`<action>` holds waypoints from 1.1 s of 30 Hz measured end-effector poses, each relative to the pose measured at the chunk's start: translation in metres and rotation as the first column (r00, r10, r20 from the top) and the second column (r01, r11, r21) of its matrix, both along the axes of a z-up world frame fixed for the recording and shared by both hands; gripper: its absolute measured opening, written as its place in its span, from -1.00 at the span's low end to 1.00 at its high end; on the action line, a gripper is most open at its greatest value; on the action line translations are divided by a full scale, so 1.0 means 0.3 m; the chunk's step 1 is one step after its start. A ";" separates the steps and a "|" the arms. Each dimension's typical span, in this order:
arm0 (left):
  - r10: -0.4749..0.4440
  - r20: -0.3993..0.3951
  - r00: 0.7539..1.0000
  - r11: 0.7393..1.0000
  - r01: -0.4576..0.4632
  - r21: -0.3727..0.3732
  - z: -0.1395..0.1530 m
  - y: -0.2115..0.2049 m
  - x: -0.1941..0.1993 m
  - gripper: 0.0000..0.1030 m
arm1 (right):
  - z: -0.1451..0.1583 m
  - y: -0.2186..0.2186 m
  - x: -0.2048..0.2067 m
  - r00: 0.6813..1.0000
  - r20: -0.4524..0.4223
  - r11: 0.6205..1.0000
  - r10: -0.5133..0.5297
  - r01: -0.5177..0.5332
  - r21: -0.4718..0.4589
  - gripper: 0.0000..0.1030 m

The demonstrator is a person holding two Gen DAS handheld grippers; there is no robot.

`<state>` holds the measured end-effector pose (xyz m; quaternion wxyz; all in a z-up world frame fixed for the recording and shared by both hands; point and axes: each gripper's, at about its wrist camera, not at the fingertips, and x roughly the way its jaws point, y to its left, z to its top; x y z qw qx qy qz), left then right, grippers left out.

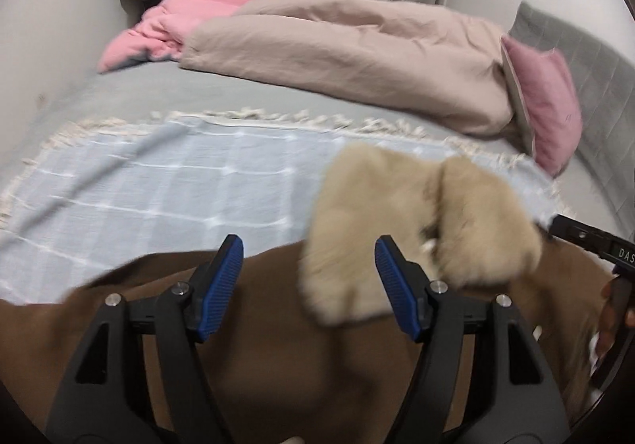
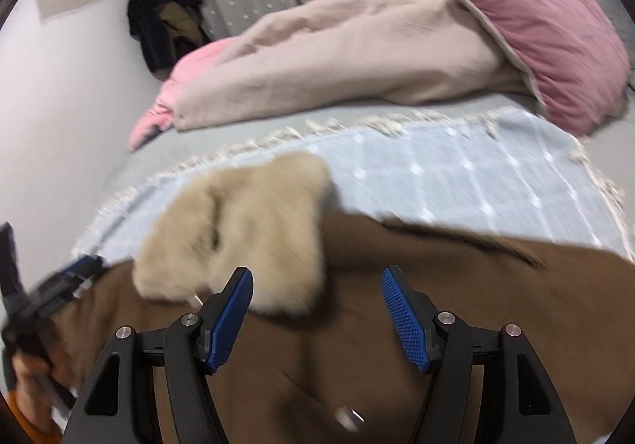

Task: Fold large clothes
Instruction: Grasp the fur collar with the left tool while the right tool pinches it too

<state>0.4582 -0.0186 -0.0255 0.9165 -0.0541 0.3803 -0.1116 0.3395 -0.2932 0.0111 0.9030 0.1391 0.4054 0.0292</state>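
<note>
Your left gripper [image 1: 309,287] hangs over the brown coat [image 1: 278,345], its jaws standing well apart with nothing between the blue pads; only the cloth shows behind the gap. Your right gripper [image 2: 317,315] is the same: jaws wide, gripping nothing, brown fabric beneath them.

The brown coat lies spread on the near part of the bed, on top of a pale blue checked blanket [image 1: 139,186] with a fringed edge. Its cream fur collar [image 1: 416,229] is at the coat's far edge, lying partly on the brown cloth and partly on the blanket; in the left view it sits just beyond the right-hand pad.

Farther back on the bed you have a beige duvet [image 1: 357,59], bunched in a long roll, with a pink blanket [image 1: 158,31] at one end and a pink pillow [image 1: 547,106] at the other. Both views are blurred.
</note>
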 end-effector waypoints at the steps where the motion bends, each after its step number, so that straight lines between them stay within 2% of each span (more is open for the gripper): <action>1: 0.009 0.002 1.000 1.000 -0.009 -0.024 -0.016 -0.021 0.008 0.35 | 0.014 0.015 0.041 1.000 0.003 1.000 -0.001 0.001 -0.001 0.33; 4: 0.038 -0.007 0.999 0.993 -0.038 -0.111 -0.093 -0.067 0.043 0.35 | 0.059 0.073 0.151 1.000 0.013 1.000 0.007 -0.007 0.014 0.33; 6: 0.050 -0.005 0.999 0.978 -0.050 -0.203 -0.148 -0.072 0.040 0.35 | 0.069 0.137 0.233 1.000 0.019 1.000 0.023 -0.024 0.019 0.33; 7: 0.062 -0.001 0.998 0.973 -0.061 -0.222 -0.176 -0.070 0.034 0.35 | 0.063 0.162 0.261 0.999 0.016 0.999 0.031 -0.031 0.010 0.33; 9: 0.043 -0.015 0.999 0.971 -0.045 -0.237 -0.211 -0.057 0.031 0.35 | 0.034 0.233 0.329 1.000 -0.006 0.997 0.031 -0.031 -0.064 0.33; 11: 0.010 -0.007 1.000 0.969 -0.011 -0.246 -0.194 -0.043 0.034 0.35 | -0.020 0.295 0.392 0.999 -0.032 0.980 0.001 -0.007 -0.199 0.33; 13: -0.012 0.022 1.000 0.975 0.017 -0.224 -0.182 -0.028 0.032 0.35 | -0.091 0.338 0.441 0.998 -0.049 0.935 -0.046 0.026 -0.354 0.33; 15: -0.033 -0.019 0.999 0.974 0.028 -0.223 -0.196 -0.022 0.052 0.35 | -0.166 0.348 0.475 0.990 -0.097 0.881 -0.103 0.045 -0.470 0.32; 17: -0.040 -0.038 0.999 0.971 0.030 -0.236 -0.205 -0.019 0.060 0.35 | -0.242 0.335 0.495 0.971 -0.174 0.832 -0.165 0.042 -0.554 0.29; 18: -0.045 -0.034 0.998 0.972 0.036 -0.234 -0.201 -0.020 0.058 0.35 | -0.274 0.318 0.500 0.963 -0.204 0.824 -0.178 0.033 -0.565 0.18; 19: -0.049 -0.031 0.998 0.971 0.041 -0.234 -0.198 -0.018 0.056 0.35 | -0.285 0.305 0.501 0.960 -0.215 0.831 -0.178 0.030 -0.556 -0.05; 20: -0.054 -0.027 0.998 0.970 0.046 -0.240 -0.193 -0.015 0.054 0.35 | -0.296 0.286 0.499 0.957 -0.228 0.853 -0.178 0.035 -0.521 -0.18; 21: -0.054 -0.025 0.998 0.967 0.046 -0.251 -0.190 -0.009 0.054 0.35 | -0.291 0.272 0.496 0.959 -0.223 0.880 -0.176 0.052 -0.472 -0.42; 22: -0.051 -0.024 0.998 0.962 0.042 -0.268 -0.186 0.002 0.053 0.35 | -0.275 0.273 0.487 0.966 -0.198 0.887 -0.168 0.060 -0.459 -0.56; 25: -0.027 0.014 1.000 0.937 0.031 -0.348 -0.162 0.052 0.040 0.35 | -0.162 0.337 0.434 0.998 -0.034 0.893 -0.058 0.037 -0.449 -0.69; 27: -0.025 0.047 0.999 0.920 0.041 -0.390 -0.145 0.081 0.029 0.35 | -0.042 0.353 0.355 0.994 0.110 0.916 0.019 0.027 -0.399 -0.73; 29: -0.048 0.060 0.997 0.909 0.068 -0.412 -0.139 0.086 0.034 0.35 | 0.022 0.317 0.308 0.981 0.191 0.941 0.034 0.033 -0.337 -0.74; 31: -0.072 0.047 0.996 0.916 0.085 -0.393 -0.149 0.062 0.046 0.35 | 0.015 0.257 0.314 0.975 0.216 0.960 0.052 0.011 -0.279 -0.72; 32: -0.085 0.038 0.996 0.929 0.092 -0.358 -0.159 0.038 0.050 0.35 | -0.040 0.206 0.357 0.984 0.172 0.972 0.050 -0.008 -0.235 -0.69; 33: -0.095 0.026 0.995 0.943 0.099 -0.317 -0.170 0.016 0.052 0.34 | -0.098 0.167 0.402 0.994 0.108 0.978 0.035 -0.012 -0.208 -0.57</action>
